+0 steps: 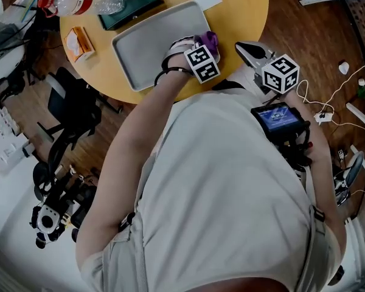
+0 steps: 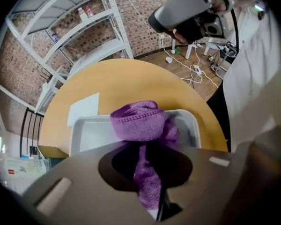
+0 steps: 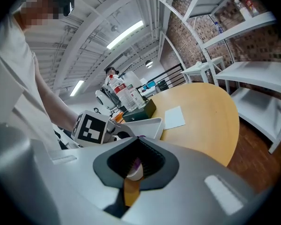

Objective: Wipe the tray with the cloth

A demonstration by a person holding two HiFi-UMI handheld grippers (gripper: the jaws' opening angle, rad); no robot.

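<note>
On the round wooden table (image 1: 243, 5) lies a grey tray (image 1: 146, 41), and inside it, at the corner nearest to the person, sits the bunched purple cloth (image 2: 140, 123), touching the tray's floor. Behind the tray a dark green box (image 1: 131, 8) carries some clear bottles, but the upper edge of the head view cuts it off. The left arm reaches forward over the table's edge, and the left gripper (image 2: 149, 186) points steeply down into the tray, its jaws clamped on a fold of the cloth that runs up between them. The right gripper (image 1: 248, 50) is held just beside the table's edge, apart from the tray, tilted a little downward, its jaws together with nothing between them. In the head view the marker cube (image 1: 202, 64) and the left hand (image 1: 179, 56) hide the left jaws and the near corner of the tray.
</note>
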